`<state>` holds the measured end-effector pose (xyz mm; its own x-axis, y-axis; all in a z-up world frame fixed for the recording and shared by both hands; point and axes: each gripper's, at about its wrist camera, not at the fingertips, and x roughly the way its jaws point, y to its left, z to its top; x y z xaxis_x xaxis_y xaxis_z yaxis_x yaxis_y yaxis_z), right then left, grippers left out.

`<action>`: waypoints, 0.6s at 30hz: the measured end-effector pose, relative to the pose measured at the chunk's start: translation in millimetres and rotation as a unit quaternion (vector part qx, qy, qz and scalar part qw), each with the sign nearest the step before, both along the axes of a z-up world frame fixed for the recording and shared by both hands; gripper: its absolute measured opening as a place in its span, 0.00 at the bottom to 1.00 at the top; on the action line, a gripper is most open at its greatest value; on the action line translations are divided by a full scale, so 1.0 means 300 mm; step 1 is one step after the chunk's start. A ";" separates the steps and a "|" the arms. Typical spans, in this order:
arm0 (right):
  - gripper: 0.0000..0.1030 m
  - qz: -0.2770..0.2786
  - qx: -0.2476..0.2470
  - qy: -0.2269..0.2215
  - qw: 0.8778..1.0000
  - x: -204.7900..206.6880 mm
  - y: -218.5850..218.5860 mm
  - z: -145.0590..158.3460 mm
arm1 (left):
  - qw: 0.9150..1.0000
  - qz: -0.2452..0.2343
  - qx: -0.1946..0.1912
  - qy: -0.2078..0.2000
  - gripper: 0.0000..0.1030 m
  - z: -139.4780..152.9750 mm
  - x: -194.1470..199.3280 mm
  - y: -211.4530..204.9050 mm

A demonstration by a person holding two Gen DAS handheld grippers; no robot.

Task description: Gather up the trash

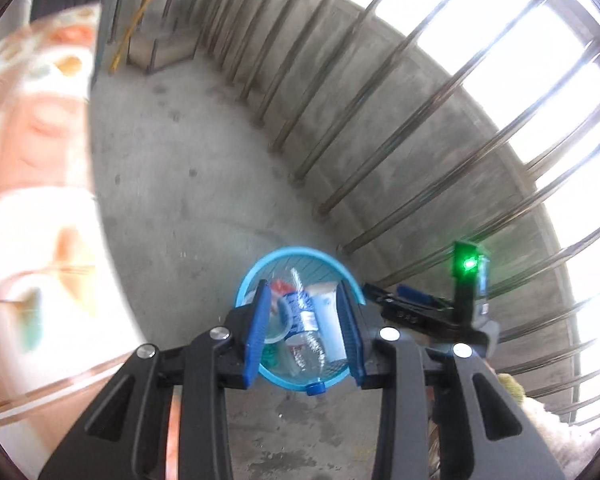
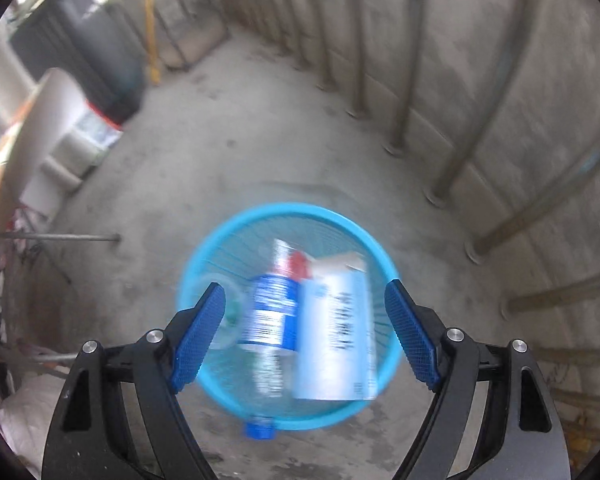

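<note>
Trash already in the blue basket (image 2: 220, 236) on the concrete floor (image 2: 204, 168): water bottle (image 2: 274, 312), white carton (image 2: 336, 332), clear cup (image 2: 230, 308). Left tool (image 1: 306, 320) part open and right tool (image 2: 304, 336) wide open above it, both holding nothing. No further litter visible on the floor, so seemingly near done.

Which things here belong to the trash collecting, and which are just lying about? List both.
Part of the job:
- blue mesh bin
- plastic water bottle, its blue cap over the rim
- white carton
- clear plastic cup
- red scrap

Just lying about:
- metal railing bars
- yellow pole
- dark bin
- patterned cloth
</note>
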<state>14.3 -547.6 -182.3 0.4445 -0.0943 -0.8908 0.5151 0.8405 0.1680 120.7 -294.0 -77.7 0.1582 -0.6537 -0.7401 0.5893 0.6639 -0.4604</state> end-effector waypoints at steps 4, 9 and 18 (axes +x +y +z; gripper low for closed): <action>0.76 0.055 -0.008 -0.064 0.996 0.044 0.140 0.170 | 0.997 0.041 -0.027 -0.059 0.51 0.155 -0.037 0.187; 0.86 0.138 -0.063 -0.155 0.976 0.073 0.386 0.413 | 0.981 0.128 -0.030 -0.141 0.84 0.325 -0.109 0.432; 0.93 0.233 -0.142 -0.302 0.914 0.012 0.855 0.710 | 0.938 0.268 -0.004 -0.220 0.95 0.453 -0.225 0.791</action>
<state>17.8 -291.2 30.7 0.8974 0.0410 -0.4392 -0.0237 0.9987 0.0448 53.3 -56.7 58.2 0.7545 -0.3984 -0.5216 0.3055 0.9165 -0.2582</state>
